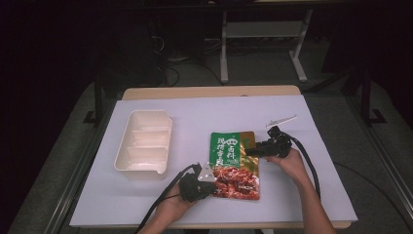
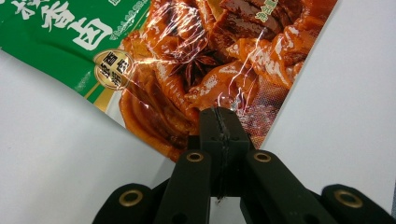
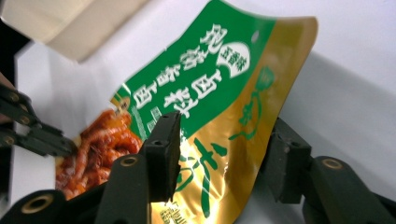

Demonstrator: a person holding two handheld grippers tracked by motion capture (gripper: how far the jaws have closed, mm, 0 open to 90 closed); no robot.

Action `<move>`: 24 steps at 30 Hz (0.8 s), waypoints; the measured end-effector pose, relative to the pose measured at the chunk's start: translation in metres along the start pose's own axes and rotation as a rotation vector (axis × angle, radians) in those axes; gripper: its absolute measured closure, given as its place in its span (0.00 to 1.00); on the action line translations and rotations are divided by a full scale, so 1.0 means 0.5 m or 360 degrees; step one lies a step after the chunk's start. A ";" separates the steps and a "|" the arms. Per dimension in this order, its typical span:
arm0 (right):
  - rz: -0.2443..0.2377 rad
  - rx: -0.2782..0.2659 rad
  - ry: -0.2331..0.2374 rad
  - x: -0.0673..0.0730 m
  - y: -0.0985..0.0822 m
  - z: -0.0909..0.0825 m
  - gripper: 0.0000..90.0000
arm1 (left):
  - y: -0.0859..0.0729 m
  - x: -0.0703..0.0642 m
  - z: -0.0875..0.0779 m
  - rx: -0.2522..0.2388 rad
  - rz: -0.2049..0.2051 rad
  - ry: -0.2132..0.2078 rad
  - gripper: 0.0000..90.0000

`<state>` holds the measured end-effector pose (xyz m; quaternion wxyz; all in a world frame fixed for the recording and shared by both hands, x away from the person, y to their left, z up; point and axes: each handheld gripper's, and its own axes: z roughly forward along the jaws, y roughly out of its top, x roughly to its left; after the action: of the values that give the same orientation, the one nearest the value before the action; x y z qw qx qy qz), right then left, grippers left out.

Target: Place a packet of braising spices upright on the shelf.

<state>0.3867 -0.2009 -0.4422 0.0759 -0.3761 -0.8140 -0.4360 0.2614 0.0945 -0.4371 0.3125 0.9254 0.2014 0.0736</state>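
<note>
risk: the pouch point(image 1: 235, 165) could be pulled out of the left hand-held gripper point(image 2: 219, 122), since only a thin strip of its lower edge is pinched there; a sideways tug from the other side would be enough to cause it.
second risk: the foil could be creased or torn if the two hand-held grippers were drawn apart at different heights, because the film is seen to be already bowed and lifted along its gold edge.
third risk: the right hand-held gripper point(image 3: 223, 154) may close on air or on a single corner, as the pouch's gold margin is only partly between its jaws.
left hand-held gripper state: jaws pressed together on the pouch's red printed bottom edge.
right hand-held gripper state: jaws apart, one on each side of the pouch's gold right edge; nothing is gripped yet.
pouch position: on the white-covered desk point(image 1: 316, 175), near the person's side, to the right of the divided tray point(image 1: 144, 143) and well apart from it.
pouch relative to the hand-held grippers: held at its lower left end by the left one, straddled at its upper right edge by the right one.
</note>
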 end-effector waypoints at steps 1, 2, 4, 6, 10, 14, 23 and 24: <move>-0.0009 0.0025 -0.0036 0.003 0.001 0.002 0.58 | 0.000 0.000 0.000 0.0000 -0.0001 0.0001 1.00; -0.0002 0.0038 -0.0036 0.000 0.000 0.006 0.59 | 0.000 -0.001 0.000 -0.0003 -0.0003 0.0001 1.00; 0.0017 0.0049 -0.0023 -0.005 0.000 0.010 0.63 | 0.000 -0.002 0.000 -0.0002 -0.0003 0.0004 1.00; 0.0013 0.0051 0.0011 -0.008 -0.001 0.018 0.65 | 0.000 -0.002 0.000 -0.0002 -0.0003 0.0003 1.00; 0.0012 0.0089 -0.0030 -0.006 0.001 0.031 0.68 | 0.001 -0.001 0.000 0.0003 0.0007 0.0004 1.00; 0.0002 0.0082 -0.0027 -0.002 0.002 0.044 0.73 | 0.002 0.000 0.001 0.0005 0.0010 0.0003 1.00; -0.0020 0.0076 -0.0114 0.004 0.003 0.050 0.94 | 0.002 -0.001 0.002 -0.0003 0.0013 0.0022 1.00; -0.0019 0.0073 -0.0124 0.006 0.004 0.049 0.97 | 0.002 -0.002 0.002 -0.0002 0.0019 0.0025 1.00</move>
<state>0.3908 -0.1797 -0.4546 0.0500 -0.3862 -0.8285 -0.4025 0.2612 0.0929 -0.4373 0.3110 0.9258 0.1983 0.0827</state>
